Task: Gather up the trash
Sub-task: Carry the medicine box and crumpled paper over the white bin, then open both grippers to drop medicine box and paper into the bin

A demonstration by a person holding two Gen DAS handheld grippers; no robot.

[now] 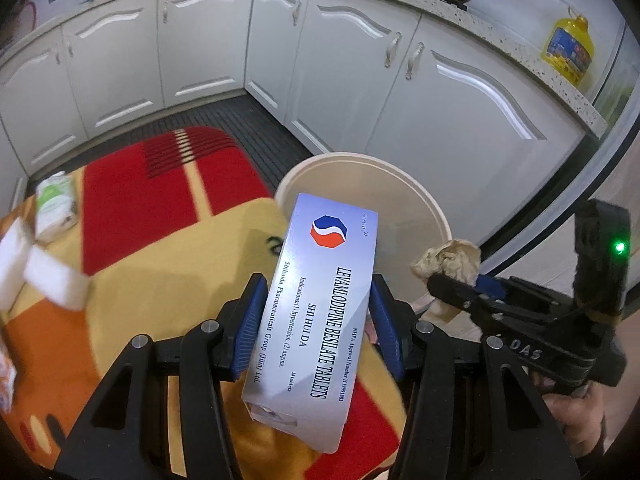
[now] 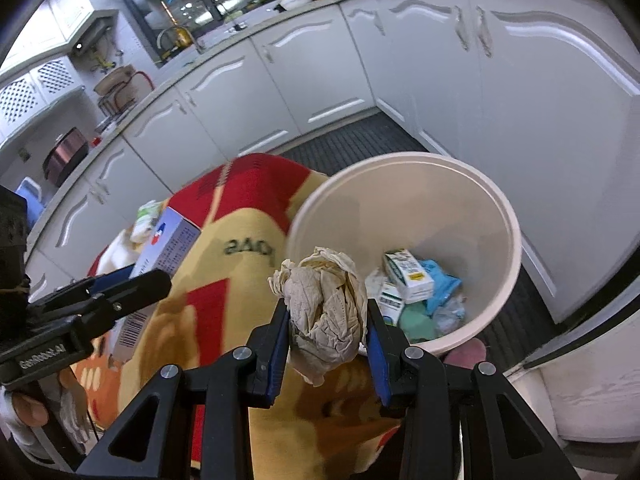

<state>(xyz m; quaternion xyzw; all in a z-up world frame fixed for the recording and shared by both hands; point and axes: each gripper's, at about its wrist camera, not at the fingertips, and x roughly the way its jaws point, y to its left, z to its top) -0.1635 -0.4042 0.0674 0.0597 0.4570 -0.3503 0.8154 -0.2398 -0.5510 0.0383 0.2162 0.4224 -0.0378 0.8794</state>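
Trash in both our grippers beside the bin (image 2: 404, 168)

Our left gripper (image 1: 318, 320) clamps a tablet box (image 1: 320, 304); our right gripper (image 2: 328, 336) pinches crumpled tissue (image 2: 324, 304).

"LEVAMLODIPINE BESILATE TABLETS" on box (image 1: 316, 312)

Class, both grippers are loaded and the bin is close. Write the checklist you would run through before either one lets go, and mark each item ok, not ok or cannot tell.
1. Left gripper shut on the medicine box: ok.
2. Right gripper shut on the crumpled tissue: ok.
3. Bin open with room left above the trash at the bottom: ok.
4. Tissue over the bin mouth: not ok, it sits at the near rim.
5. Box over the bin mouth: cannot tell, only its far end overlaps the rim.
6. Grippers apart from each other: ok.
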